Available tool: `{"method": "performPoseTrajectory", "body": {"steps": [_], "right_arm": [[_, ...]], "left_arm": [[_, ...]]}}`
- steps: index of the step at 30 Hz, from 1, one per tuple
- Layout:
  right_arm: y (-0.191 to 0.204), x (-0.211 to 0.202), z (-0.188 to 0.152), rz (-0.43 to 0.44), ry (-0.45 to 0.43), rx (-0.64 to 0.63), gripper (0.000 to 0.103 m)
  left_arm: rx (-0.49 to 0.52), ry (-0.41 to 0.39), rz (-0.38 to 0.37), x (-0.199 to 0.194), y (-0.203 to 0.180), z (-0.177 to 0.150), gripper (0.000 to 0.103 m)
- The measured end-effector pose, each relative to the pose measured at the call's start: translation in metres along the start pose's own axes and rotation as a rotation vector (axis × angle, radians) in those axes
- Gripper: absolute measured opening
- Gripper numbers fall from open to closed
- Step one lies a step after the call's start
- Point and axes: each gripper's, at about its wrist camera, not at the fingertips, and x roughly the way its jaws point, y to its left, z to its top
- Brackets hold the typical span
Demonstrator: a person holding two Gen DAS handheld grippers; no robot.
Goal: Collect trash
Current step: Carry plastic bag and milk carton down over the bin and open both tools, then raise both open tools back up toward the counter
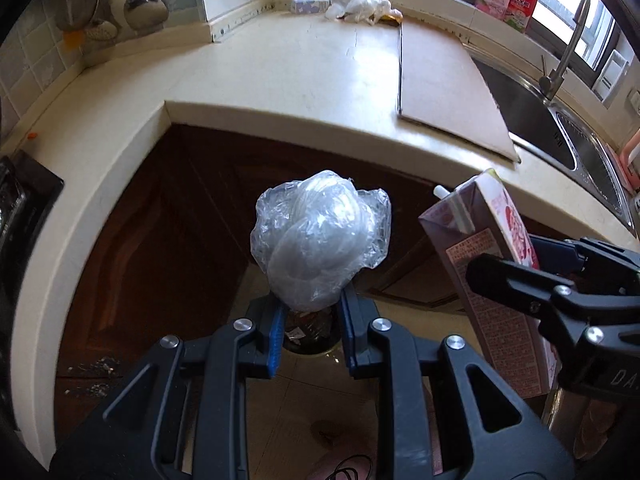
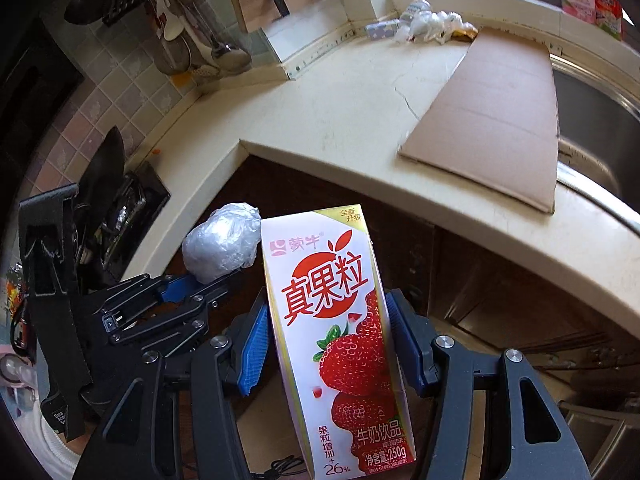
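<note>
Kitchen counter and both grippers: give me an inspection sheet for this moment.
Surface: cream countertop, flat cardboard sheet lying on it beside the sink.
Job's things: crumpled plastic wrap ball; strawberry milk carton.
Clutter: white wrappers and a bottle in the back corner.
Grippers: left gripper shut on the ball; right gripper shut on the carton.
Cables: thin black cable on the floor.
Surroundings: hanging utensils, window.
</note>
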Motion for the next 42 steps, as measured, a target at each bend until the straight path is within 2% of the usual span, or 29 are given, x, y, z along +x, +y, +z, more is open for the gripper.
{"method": "performPoseTrajectory", "body": {"steps": [5, 12, 16, 20, 24, 26, 28, 30, 33, 35, 42], "right_arm": [[-0.015, 0.076, -0.049, -0.046, 0.049, -0.018, 0.056], [-0.056, 0.207, -0.116, -0.043, 0.173, 0.036, 0.056], [-0.074, 0.282, -0.147, -0.039, 0.239, 0.053, 0.056], [-0.086, 0.349, -0.159, -0.034, 0.262, 0.053, 0.056], [-0.088, 0.399, -0.159, -0.015, 0.265, 0.06, 0.057], [-0.087, 0.414, -0.16, -0.006, 0.264, 0.05, 0.058], [-0.084, 0.427, -0.162, -0.015, 0.269, 0.03, 0.068], [-0.081, 0.436, -0.156, 0.0, 0.278, 0.028, 0.073], [-0.079, 0.437, -0.154, -0.008, 0.271, -0.002, 0.074], [-0.097, 0.435, -0.144, -0.01, 0.276, -0.005, 0.074], [-0.107, 0.409, -0.148, -0.002, 0.293, -0.005, 0.074]], "left_arm": [[-0.015, 0.044, -0.019, 0.081, -0.001, -0.047, 0.021], [-0.113, 0.155, -0.024, 0.212, 0.022, -0.12, 0.021], [-0.137, 0.181, -0.022, 0.276, 0.034, -0.152, 0.021], [-0.109, 0.19, -0.026, 0.333, 0.042, -0.174, 0.021], [-0.049, 0.203, -0.02, 0.368, 0.044, -0.184, 0.025], [-0.031, 0.226, -0.025, 0.382, 0.047, -0.183, 0.044], [-0.029, 0.254, -0.024, 0.391, 0.049, -0.183, 0.057], [-0.038, 0.263, -0.035, 0.396, 0.052, -0.181, 0.06], [-0.042, 0.295, -0.049, 0.401, 0.057, -0.176, 0.072], [-0.046, 0.307, -0.034, 0.405, 0.06, -0.174, 0.072], [-0.064, 0.318, -0.009, 0.384, 0.056, -0.172, 0.072]]}}
